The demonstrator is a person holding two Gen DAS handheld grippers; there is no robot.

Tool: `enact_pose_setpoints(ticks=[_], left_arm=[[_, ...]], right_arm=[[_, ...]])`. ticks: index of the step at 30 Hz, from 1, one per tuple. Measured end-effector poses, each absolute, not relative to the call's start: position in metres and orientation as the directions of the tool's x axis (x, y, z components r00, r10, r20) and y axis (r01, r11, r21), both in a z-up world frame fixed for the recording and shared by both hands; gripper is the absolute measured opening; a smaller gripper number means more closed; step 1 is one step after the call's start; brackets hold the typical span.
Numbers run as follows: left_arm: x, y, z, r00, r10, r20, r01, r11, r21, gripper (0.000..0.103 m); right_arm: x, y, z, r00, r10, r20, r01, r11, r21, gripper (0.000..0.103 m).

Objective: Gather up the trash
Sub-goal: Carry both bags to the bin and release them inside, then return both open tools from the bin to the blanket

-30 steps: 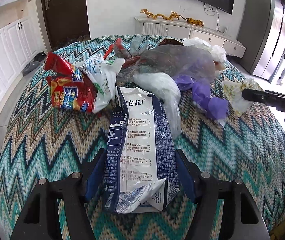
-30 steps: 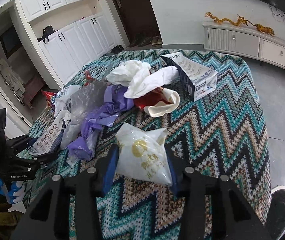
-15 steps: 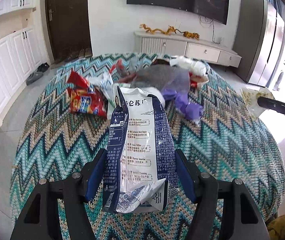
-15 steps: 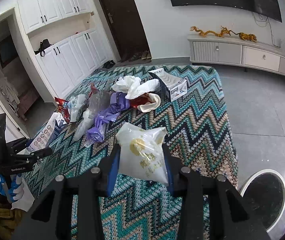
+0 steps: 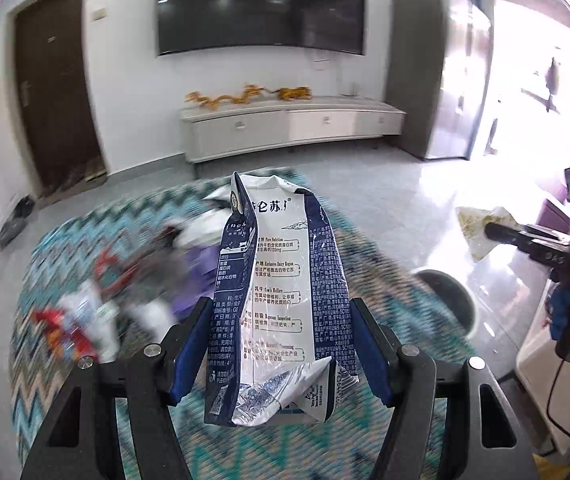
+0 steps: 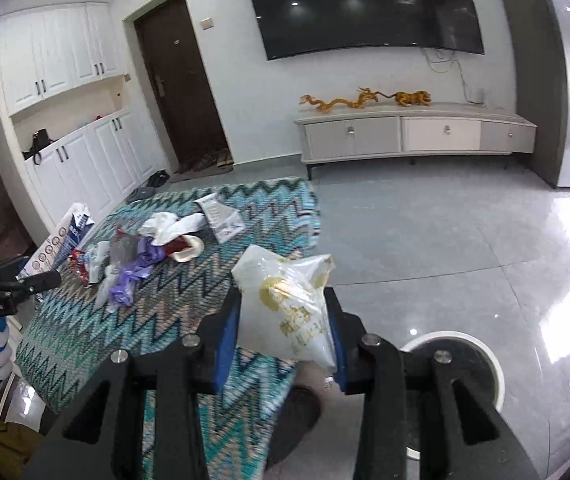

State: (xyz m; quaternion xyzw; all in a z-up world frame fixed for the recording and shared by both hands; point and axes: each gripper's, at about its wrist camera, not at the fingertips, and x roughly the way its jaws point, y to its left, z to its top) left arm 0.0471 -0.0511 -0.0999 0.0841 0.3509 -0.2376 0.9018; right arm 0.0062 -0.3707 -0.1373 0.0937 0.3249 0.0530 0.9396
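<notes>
The zigzag-cloth table (image 6: 245, 208) with the remaining trash heap (image 6: 153, 240) lies ahead and left of the right gripper's jaws; the round bin (image 6: 481, 364) sits just below and right of them, nearer this hand. The left gripper (image 5: 281, 354) is clamped on a flattened milk carton (image 5: 281, 280), long axis running forward from the jaws. The right gripper (image 6: 281, 344), jaws just closing, pinches a white plastic bag (image 6: 289, 304).

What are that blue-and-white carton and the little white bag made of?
The milk carton looks like coated paperboard: creased, flattened, with a glossy sheen over its print. The white bag looks like thin plastic film: translucent, crinkled, with gold print.
</notes>
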Motion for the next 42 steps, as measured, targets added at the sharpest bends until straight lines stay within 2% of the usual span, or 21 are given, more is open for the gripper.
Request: enact_pose_setpoints(ticks=[5, 9, 14, 19, 24, 26, 28, 30, 33, 35, 42], left_arm=[[0.061, -0.149, -0.103, 0.547, -0.457, -0.702, 0.633, 0.774, -0.01, 0.065], [0.072, -0.23, -0.122, 0.438, -0.497, -0.749, 0.72, 0.693, -0.039, 0.065], [0.08, -0.311, -0.157, 0.307, -0.512, -0.802, 0.781, 0.618, -0.095, 0.066], [0.094, -0.361, -0.189, 0.22, -0.502, -0.837, 0.791, 0.593, -0.147, 0.066], [0.116, -0.386, -0.216, 0.161, -0.5, -0.851, 0.782, 0.591, -0.2, 0.066], [0.122, -0.393, -0.225, 0.133, -0.503, -0.854, 0.775, 0.59, -0.226, 0.066], [0.129, -0.399, -0.234, 0.106, -0.505, -0.857, 0.768, 0.589, -0.252, 0.07], [0.134, -0.4, -0.239, 0.098, -0.511, -0.854, 0.757, 0.595, -0.27, 0.074], [0.136, -0.401, -0.239, 0.096, -0.529, -0.843, 0.747, 0.598, -0.29, 0.074], [0.133, -0.394, -0.234, 0.13, -0.533, -0.836, 0.753, 0.602, -0.266, 0.074], [0.113, -0.37, -0.186, 0.285, -0.555, -0.782, 0.764, 0.624, -0.164, 0.074]], right_arm=[[-0.014, -0.439, -0.173, 0.75, 0.022, -0.661, 0.134, 0.974, 0.184, 0.037], [-0.018, -0.485, -0.214, 0.693, -0.027, -0.72, 0.239, 0.951, 0.195, 0.037], [-0.012, -0.52, -0.263, 0.637, -0.029, -0.77, 0.307, 0.926, 0.219, 0.037], [-0.001, -0.543, -0.304, 0.598, -0.015, -0.801, 0.352, 0.903, 0.246, 0.039], [0.016, -0.553, -0.335, 0.572, 0.004, -0.82, 0.37, 0.891, 0.264, 0.04], [0.022, -0.556, -0.348, 0.555, 0.01, -0.832, 0.38, 0.887, 0.264, 0.044], [0.026, -0.56, -0.358, 0.54, 0.005, -0.842, 0.398, 0.879, 0.261, 0.054], [0.027, -0.564, -0.366, 0.531, 0.009, -0.847, 0.413, 0.87, 0.268, 0.054], [0.022, -0.567, -0.37, 0.517, -0.004, -0.856, 0.432, 0.865, 0.256, 0.055], [0.017, -0.566, -0.368, 0.514, -0.015, -0.857, 0.44, 0.863, 0.249, 0.057], [-0.002, -0.559, -0.326, 0.563, -0.058, -0.824, 0.447, 0.861, 0.245, 0.058]])
